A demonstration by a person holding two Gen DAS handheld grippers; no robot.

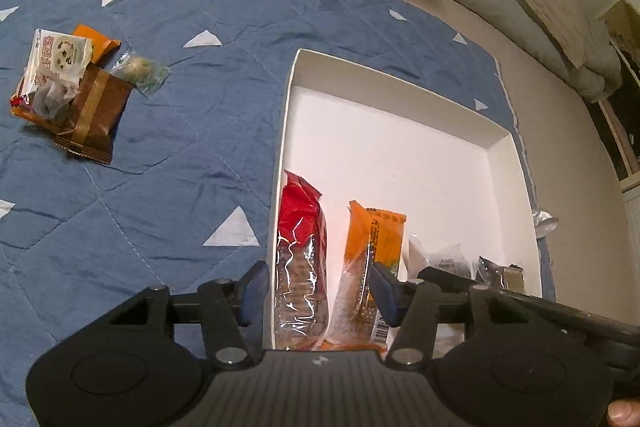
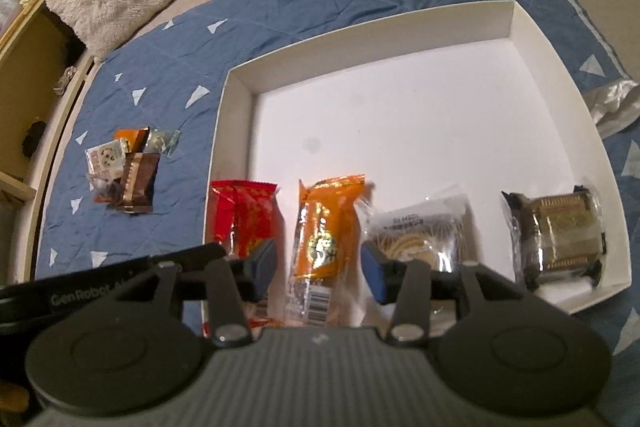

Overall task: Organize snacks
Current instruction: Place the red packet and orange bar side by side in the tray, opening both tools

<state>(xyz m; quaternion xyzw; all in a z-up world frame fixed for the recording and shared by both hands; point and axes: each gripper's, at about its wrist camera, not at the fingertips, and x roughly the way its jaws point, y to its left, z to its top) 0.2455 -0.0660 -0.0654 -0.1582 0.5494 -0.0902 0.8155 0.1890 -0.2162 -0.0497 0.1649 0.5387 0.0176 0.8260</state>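
White box (image 2: pixel 520 27) holds four snacks; five more piled on the quilt (image 1: pixel 160 147). Both grippers (image 1: pixel 316 291) (image 2: pixel 318 267) gape, holding nothing.

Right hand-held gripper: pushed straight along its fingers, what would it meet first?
Most likely the orange snack packet, lying lengthwise between the open fingers of the right hand-held gripper in the white box. Height above the packet is unclear.

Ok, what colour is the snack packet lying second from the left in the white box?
Orange packet, with a barcode at its near end; the right wrist view shows it best.
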